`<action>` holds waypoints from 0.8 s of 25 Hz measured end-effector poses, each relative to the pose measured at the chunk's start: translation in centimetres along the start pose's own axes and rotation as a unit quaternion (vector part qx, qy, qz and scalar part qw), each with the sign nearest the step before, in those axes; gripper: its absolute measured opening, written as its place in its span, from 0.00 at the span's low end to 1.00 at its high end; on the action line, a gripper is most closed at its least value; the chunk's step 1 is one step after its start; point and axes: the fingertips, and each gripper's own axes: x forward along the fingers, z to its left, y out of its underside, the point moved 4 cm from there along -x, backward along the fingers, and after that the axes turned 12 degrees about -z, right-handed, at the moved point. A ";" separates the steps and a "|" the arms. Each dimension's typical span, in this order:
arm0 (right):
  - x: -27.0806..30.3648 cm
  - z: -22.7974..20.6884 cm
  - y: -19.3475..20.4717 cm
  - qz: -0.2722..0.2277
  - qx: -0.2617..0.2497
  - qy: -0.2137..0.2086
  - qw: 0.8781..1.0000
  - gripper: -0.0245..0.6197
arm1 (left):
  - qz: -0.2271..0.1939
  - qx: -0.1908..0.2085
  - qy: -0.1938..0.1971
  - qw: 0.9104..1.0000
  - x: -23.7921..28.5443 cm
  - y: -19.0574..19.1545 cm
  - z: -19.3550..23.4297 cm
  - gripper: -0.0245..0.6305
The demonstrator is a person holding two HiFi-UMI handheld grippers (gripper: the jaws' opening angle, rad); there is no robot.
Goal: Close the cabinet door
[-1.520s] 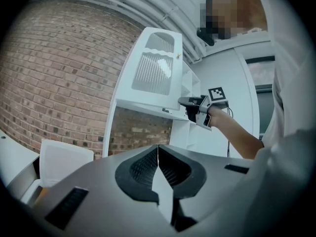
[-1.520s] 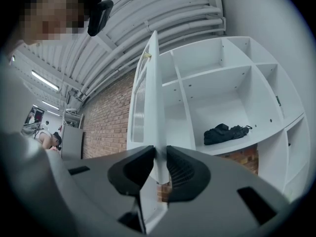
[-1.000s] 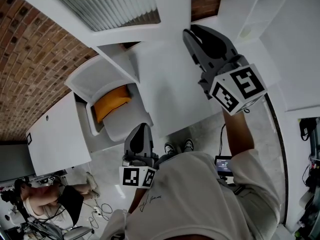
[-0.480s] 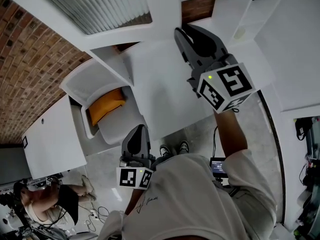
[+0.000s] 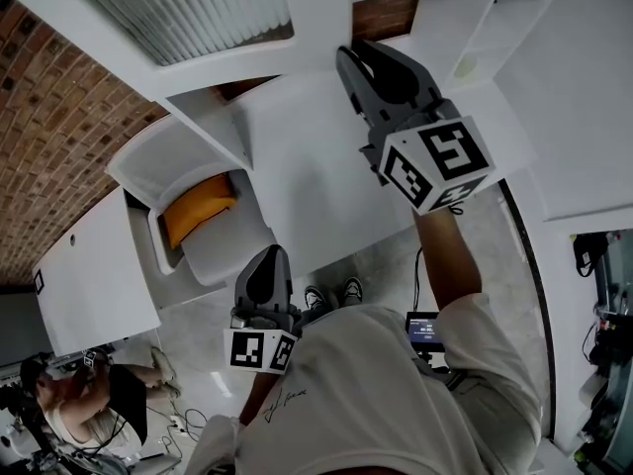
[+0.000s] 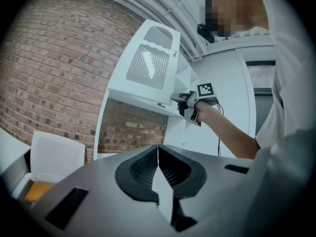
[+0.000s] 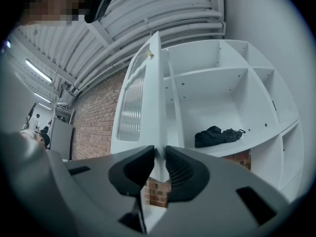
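The white cabinet door [image 7: 137, 102], with a ribbed glass panel, stands open and edge-on to the right gripper view. My right gripper [image 7: 159, 158] is raised and shut on the door's lower edge. The head view has that gripper [image 5: 348, 59] at the door's [image 5: 198, 8] edge. From the left gripper view, my right gripper [image 6: 180, 98] is at the lower corner of the door [image 6: 148, 68]. My left gripper [image 6: 158, 154] hangs low, shut and empty; in the head view this gripper [image 5: 269, 261] is near my waist. The open cabinet [image 7: 222, 98] shows white shelves.
A black cloth [image 7: 217, 135] lies on a cabinet shelf. A white chair with an orange cushion [image 5: 198, 211] stands below left, beside a white table [image 5: 89, 275]. A brick wall [image 5: 59, 127] runs behind. A seated person [image 5: 79, 409] is at the lower left.
The right gripper and the door edge have drifted slightly left and up in the head view. The whole scene has shifted a little left. The left gripper stays low.
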 end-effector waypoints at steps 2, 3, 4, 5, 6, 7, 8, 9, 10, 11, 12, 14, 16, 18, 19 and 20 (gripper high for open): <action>0.1 -0.1 0.0 -0.002 0.000 0.003 1.000 0.16 | 0.000 0.001 0.001 1.000 0.1 -0.1 0.0 0.06; 0.2 -0.1 0.0 -0.004 0.000 0.004 1.000 0.15 | 0.000 0.002 0.001 1.000 0.1 -0.1 0.0 0.06; 0.3 -0.2 0.1 -0.005 0.001 0.005 1.000 0.15 | -0.001 0.002 0.000 1.000 0.1 -0.2 0.1 0.06; 0.4 -0.2 0.2 -0.005 0.001 0.006 1.000 0.15 | -0.001 0.003 -0.001 1.000 0.1 -0.2 0.2 0.06; 0.5 -0.3 0.2 -0.004 0.000 0.007 1.000 0.15 | -0.001 0.004 -0.003 1.000 0.1 -0.3 0.3 0.06; 0.6 -0.3 0.3 -0.002 -0.001 0.007 1.000 0.15 | -0.002 0.005 -0.004 1.000 0.0 -0.3 0.4 0.06; 0.7 -0.4 0.3 -0.001 -0.002 0.008 1.000 0.15 | -0.002 0.005 -0.005 1.000 0.0 -0.4 0.5 0.06; 0.8 -0.5 0.3 0.001 -0.002 0.009 1.000 0.15 | -0.002 0.006 -0.006 1.000 0.0 -0.4 0.5 0.06; 0.8 -0.5 0.3 0.002 -0.003 0.009 1.000 0.15 | -0.003 0.007 -0.006 1.000 0.0 -0.5 0.5 0.06; 0.8 -0.6 0.3 0.002 -0.003 0.008 1.000 0.15 | -0.003 0.008 -0.006 1.000 0.0 -0.5 0.4 0.06; 0.8 -0.7 0.3 0.001 -0.003 0.008 1.000 0.15 | -0.004 0.009 -0.006 1.000 0.0 -0.5 0.3 0.06; 0.8 -0.8 0.3 0.000 -0.004 0.009 1.000 0.15 | -0.003 0.010 -0.006 1.000 -0.1 -0.4 0.2 0.06; 1.0 -0.8 0.4 0.001 -0.006 0.010 1.000 0.15 | -0.003 0.007 -0.007 1.000 0.0 -0.4 0.3 0.06; 1.3 -0.9 0.5 0.002 -0.008 0.011 1.000 0.15 | -0.004 0.001 -0.009 1.000 0.0 -0.4 0.4 0.06; 1.4 -0.9 0.5 0.002 -0.009 0.011 1.000 0.15 | -0.005 0.000 -0.010 1.000 0.1 -0.4 0.4 0.06; 1.4 -1.0 0.6 0.002 -0.009 0.011 1.000 0.15 | -0.006 0.000 -0.010 1.000 0.1 -0.4 0.4 0.06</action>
